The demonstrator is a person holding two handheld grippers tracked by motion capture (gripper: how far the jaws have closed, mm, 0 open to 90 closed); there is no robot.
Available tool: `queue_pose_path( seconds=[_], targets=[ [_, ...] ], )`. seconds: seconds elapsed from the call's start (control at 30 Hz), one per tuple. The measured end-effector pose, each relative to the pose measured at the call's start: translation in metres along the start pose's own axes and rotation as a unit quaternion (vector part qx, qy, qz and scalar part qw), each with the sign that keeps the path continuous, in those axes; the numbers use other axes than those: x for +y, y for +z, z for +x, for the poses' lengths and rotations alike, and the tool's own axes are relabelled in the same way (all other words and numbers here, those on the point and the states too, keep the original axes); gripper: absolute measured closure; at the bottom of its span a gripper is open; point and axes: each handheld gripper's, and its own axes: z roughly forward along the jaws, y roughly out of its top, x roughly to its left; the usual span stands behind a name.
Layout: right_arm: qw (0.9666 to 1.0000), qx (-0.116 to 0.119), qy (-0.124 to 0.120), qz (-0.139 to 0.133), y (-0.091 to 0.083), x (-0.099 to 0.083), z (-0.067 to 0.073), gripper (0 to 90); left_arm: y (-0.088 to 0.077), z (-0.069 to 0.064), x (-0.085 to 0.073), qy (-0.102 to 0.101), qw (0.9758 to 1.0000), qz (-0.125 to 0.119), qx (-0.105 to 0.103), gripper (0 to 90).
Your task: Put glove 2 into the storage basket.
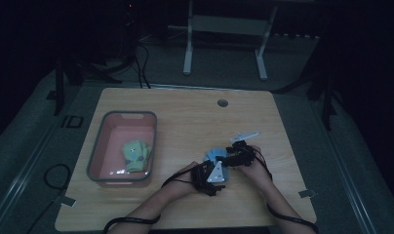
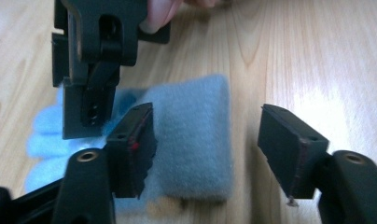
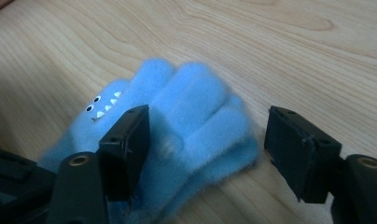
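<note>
Two grippers are set over the blue glove (image 1: 215, 157) lying flat on the table (image 1: 185, 122). Left gripper (image 2: 205, 149) straddles the cuff, right gripper (image 3: 205, 154) the fingers; both stand spread, unpinched. Fabric should be seated between both pads before squeezing.

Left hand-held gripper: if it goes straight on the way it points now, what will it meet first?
Most likely the blue glove, whose cuff end already lies between the open jaws of the left hand-held gripper. Depth is unclear, but nothing stands before it.
</note>
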Motion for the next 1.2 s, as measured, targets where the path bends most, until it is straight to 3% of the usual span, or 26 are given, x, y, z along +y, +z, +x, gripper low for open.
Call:
queue_pose_path(
  seconds=[0.07,0.2,0.3,0.37,0.47,0.6,0.83,1.2],
  targets=[
    [0.9997,-0.013,-0.019,0.002,0.0,-0.002,0.005,33.5,0.002,0.0,-0.001,-0.007,0.9999,0.009,0.005,43.8],
    [0.9998,-0.009,-0.018,-0.003,-0.001,-0.003,0.006,40.8,0.003,0.002,-0.003,-0.011,0.9997,0.01,0.018,55.4],
    [0.9999,0.001,-0.016,-0.006,-0.001,-0.004,0.006,46.2,0.003,0.002,-0.003,-0.012,0.9997,0.011,0.019,60.5],
    [0.9997,0.021,-0.013,-0.001,-0.001,-0.003,0.007,61.0,0.003,0.005,-0.001,-0.019,0.9996,0.018,0.013,66.0],
    [0.9994,0.029,-0.021,-0.006,0.001,-0.003,0.008,64.0,0.001,0.01,0.001,-0.022,0.9994,0.027,0.001,70.5],
    [0.9988,0.048,0.006,-0.004,0.002,-0.002,0.007,74.2,0.0,0.012,0.001,-0.028,0.9993,0.025,-0.006,73.9],
    [0.9975,0.064,0.031,0.001,-0.001,0.004,0.008,79.6,-0.009,0.016,0.002,-0.036,0.9988,0.029,-0.014,76.1],
    [0.9971,0.072,0.011,-0.022,-0.012,0.032,0.023,81.2,-0.046,0.027,0.008,-0.037,0.9987,0.035,-0.001,76.2]
  ],
)
